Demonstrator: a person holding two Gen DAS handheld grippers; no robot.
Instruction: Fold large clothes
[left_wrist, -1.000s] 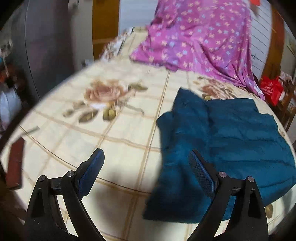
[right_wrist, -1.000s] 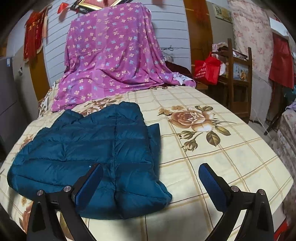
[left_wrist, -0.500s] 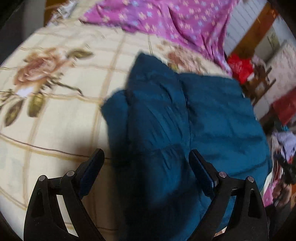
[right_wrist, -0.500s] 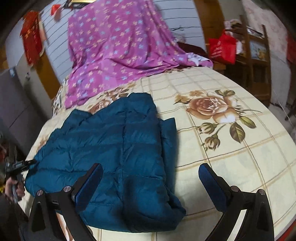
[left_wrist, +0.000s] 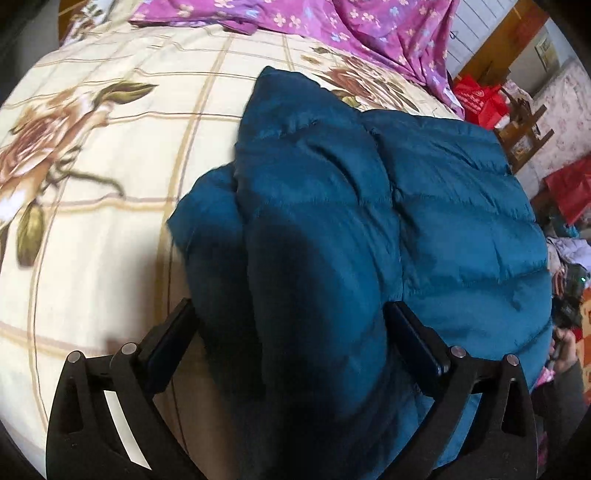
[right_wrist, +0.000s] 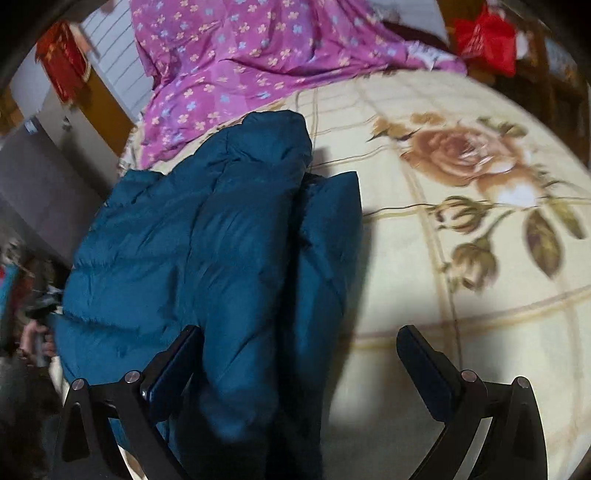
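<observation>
Garment: teal quilted puffer jacket (left_wrist: 369, 221), lying flat on the cream bedsheet printed with brown roses (left_wrist: 110, 166), already doubled over itself at the side edges.
Long axis: runs away from both tools, from the near hem up toward the purple flowered cloth (right_wrist: 240, 66) draped at the head of the bed.
Left gripper (left_wrist: 291, 343): jaws have just been opening and stand wide, straddling the jacket's left folded edge; pads not pressing it.
Right gripper (right_wrist: 299, 365): jaws spread wide over the jacket's right folded edge, one finger above fabric, the other above bare sheet.
Nearer hand: about equal; each is just above its own near corner.
Likely next: close on both corners, carry the hem up along that axis.
</observation>
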